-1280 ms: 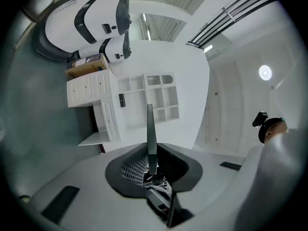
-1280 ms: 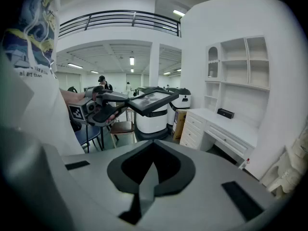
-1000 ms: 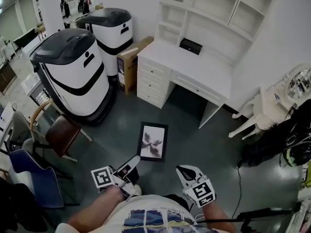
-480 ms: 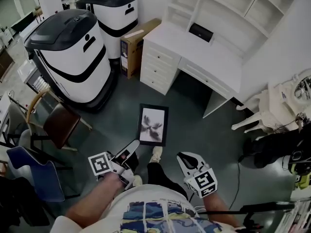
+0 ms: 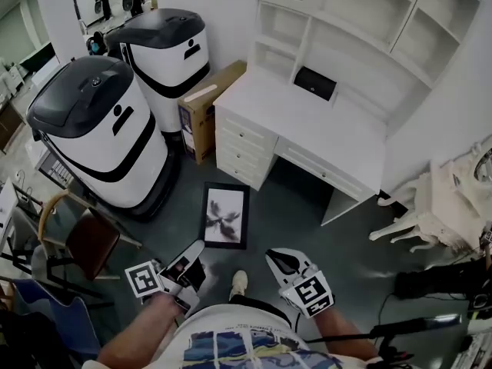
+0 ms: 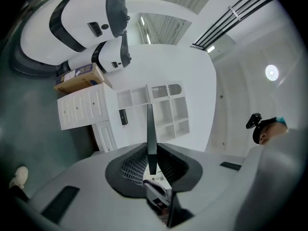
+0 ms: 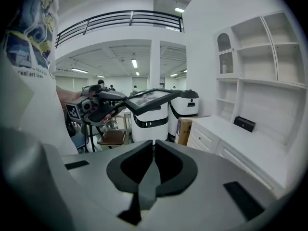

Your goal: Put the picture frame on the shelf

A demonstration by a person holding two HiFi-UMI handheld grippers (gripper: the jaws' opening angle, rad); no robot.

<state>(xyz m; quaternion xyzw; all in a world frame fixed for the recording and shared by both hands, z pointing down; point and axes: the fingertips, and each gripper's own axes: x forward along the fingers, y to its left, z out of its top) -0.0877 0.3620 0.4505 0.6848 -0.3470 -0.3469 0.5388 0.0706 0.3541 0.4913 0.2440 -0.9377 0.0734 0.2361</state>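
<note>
Head view, left gripper (image 5: 194, 254): jaws clamped on the near edge of the picture frame (image 5: 225, 215), held out flat above the floor.
Picture frame: probably light, stiff and glass-fronted, so fragile; the rim is the safest hold.
Right gripper (image 5: 277, 258): jaws closed, empty.
Shelf (image 5: 361, 21): above the worktop (image 5: 307, 118), well apart from the frame.

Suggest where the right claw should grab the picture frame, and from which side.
Probably the right long edge, approached from the right. The picture frame is held flat, face up, left claw shut on its near short edge; that thin rim faces the empty, shut right claw, which must open first.
</note>
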